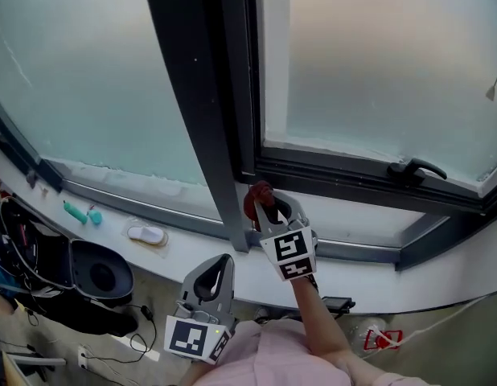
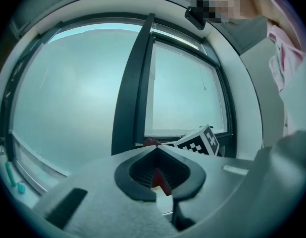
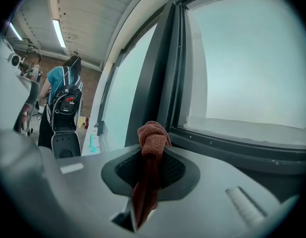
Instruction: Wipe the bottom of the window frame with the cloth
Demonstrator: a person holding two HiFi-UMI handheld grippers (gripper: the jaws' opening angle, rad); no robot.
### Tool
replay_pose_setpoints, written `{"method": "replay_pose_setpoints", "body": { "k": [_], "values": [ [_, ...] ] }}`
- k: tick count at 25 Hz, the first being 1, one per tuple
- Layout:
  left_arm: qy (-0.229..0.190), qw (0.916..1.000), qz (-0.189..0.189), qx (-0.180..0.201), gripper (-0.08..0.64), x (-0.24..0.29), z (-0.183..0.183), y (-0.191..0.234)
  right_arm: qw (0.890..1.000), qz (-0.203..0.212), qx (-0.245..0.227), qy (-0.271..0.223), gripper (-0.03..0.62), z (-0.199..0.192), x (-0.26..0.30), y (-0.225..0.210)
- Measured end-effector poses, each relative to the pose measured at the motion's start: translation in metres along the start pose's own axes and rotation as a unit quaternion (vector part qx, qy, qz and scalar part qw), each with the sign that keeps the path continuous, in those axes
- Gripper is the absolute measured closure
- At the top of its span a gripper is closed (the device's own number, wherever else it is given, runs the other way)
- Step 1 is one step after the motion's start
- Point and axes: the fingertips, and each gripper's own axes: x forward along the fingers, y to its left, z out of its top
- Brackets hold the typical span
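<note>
A rust-red cloth (image 1: 257, 195) is bunched in my right gripper (image 1: 271, 207), which is shut on it at the foot of the dark vertical mullion (image 1: 204, 127). The cloth is close to the dark bottom frame (image 1: 345, 174) of the right-hand window; whether it touches the frame I cannot tell. In the right gripper view the cloth (image 3: 152, 139) sticks up past the jaws of that gripper (image 3: 150, 168), with the bottom frame (image 3: 232, 145) just beyond. My left gripper (image 1: 223, 262) hangs lower, below the white sill (image 1: 353, 225), shut and holding nothing. In the left gripper view its jaws (image 2: 156, 176) meet, and a bit of the cloth (image 2: 152, 143) shows behind them.
A black window handle (image 1: 416, 167) sits on the bottom frame at right. On the sill at left lie teal items (image 1: 75, 211) and a small white object (image 1: 146, 234). A black bin (image 1: 101, 273) and cables stand below. A person with a backpack (image 3: 62, 105) is far left.
</note>
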Motion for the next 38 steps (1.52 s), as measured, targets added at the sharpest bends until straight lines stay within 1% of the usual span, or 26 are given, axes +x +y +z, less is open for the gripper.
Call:
{"method": "replay_pose_setpoints", "body": {
  "k": [3,7,13,17,21,26,31,35,38],
  "values": [
    [-0.003,0.9998,0.017,0.001,0.565,-0.007,0.002,0.013,1.000,0.006,0.010,0.010,0.529,-0.006,0.018,0.010],
    [-0.005,0.9996,0.029,0.003,0.565,-0.010,0.004,0.026,0.999,0.009,0.025,0.029,0.529,-0.017,0.034,0.015],
    [-0.009,0.9988,0.048,0.002,0.565,-0.012,0.006,0.043,0.999,-0.011,0.027,0.034,0.528,-0.018,0.050,0.002],
    [-0.011,0.9984,0.056,0.000,0.565,-0.009,0.006,0.051,0.999,-0.015,0.032,0.036,0.529,-0.019,0.057,-0.007],
    [-0.012,0.9982,0.059,-0.001,0.565,-0.004,0.008,0.055,0.999,-0.015,0.030,0.041,0.529,-0.021,0.063,-0.013],
    [-0.008,0.9982,0.060,-0.003,0.565,0.003,0.007,0.058,0.999,-0.020,0.002,0.036,0.532,-0.020,0.065,-0.012],
    [-0.008,0.9984,0.055,-0.004,0.565,0.010,0.007,0.057,0.999,-0.015,-0.009,0.033,0.532,-0.021,0.064,-0.011],
    [-0.009,0.9985,0.054,-0.004,0.565,0.014,0.007,0.057,0.999,-0.014,-0.016,0.032,0.532,-0.021,0.063,-0.014],
    [-0.009,0.9987,0.050,-0.004,0.565,0.016,0.008,0.057,0.999,-0.018,-0.011,0.034,0.532,-0.023,0.058,-0.018]
  ]
}}
